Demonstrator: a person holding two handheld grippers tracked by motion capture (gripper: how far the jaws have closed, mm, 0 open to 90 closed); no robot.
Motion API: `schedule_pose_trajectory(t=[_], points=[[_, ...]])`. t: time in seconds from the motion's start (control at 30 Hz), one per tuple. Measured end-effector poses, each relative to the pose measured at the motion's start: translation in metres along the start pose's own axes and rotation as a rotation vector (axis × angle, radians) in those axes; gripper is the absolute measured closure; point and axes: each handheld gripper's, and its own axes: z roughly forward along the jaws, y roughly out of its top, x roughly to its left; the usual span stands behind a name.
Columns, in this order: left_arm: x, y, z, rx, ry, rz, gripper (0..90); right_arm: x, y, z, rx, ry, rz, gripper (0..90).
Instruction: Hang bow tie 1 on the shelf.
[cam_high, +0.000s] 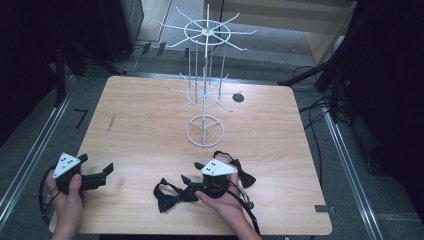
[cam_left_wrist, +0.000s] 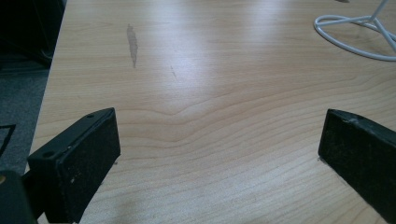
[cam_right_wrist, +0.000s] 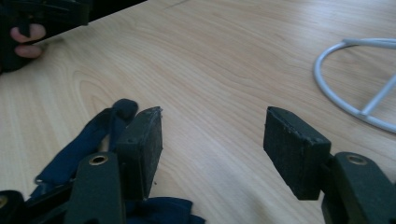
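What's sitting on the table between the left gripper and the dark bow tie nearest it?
Nothing: in the high view, bare wooden tabletop separates the left gripper from the bow tie, which lies beside the right gripper.

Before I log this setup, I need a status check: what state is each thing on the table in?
Left tool: open, nothing between its jaws.
Right tool: open, hovering beside a bow tie, holding nothing.
Near bow tie: lying loose on the table.
Far bow tie: lying on the table.
Wire rack: upright, hooks bare.
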Motion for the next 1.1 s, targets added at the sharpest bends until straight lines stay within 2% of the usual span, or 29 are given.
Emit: schedule_pose_trajectory(t=[0.37,0.47,0.6,0.73,0.87,0.93,1.0,1.07,1.1], points=[[0.000,0.000,0.000,-0.001,0.001,0.000,0.0,0.021,-0.003,0.007,0.016,0.080,0.002,37.2],[0.000,0.000,0.000,0.001,0.000,0.000,0.0,0.024,-0.004,0.010,0.035,0.088,-0.001,38.2],[0.000,0.000,0.000,0.000,0.001,-0.001,0.0,0.029,-0.007,0.014,0.062,0.063,-0.003,40.4],[0.000,0.000,0.000,-0.001,0.003,-0.001,0.0,0.033,-0.009,0.018,0.094,0.060,-0.014,45.7],[0.000,0.000,0.000,-0.002,0.003,0.000,0.0,0.034,-0.012,0.022,0.138,0.046,-0.010,55.3],[0.000,0.000,0.000,-0.002,0.003,0.000,0.0,0.034,-0.012,0.022,0.148,0.042,-0.008,56.3],[0.000,0.000,0.000,-0.002,0.002,0.001,0.0,0.034,-0.013,0.023,0.163,0.041,-0.007,63.4],[0.000,0.000,0.000,-0.002,0.002,0.000,0.0,0.033,-0.013,0.022,0.166,0.047,-0.003,66.7],[0.000,0.000,0.000,-0.001,0.001,0.001,0.0,0.032,-0.013,0.022,0.171,0.076,0.007,73.3]])
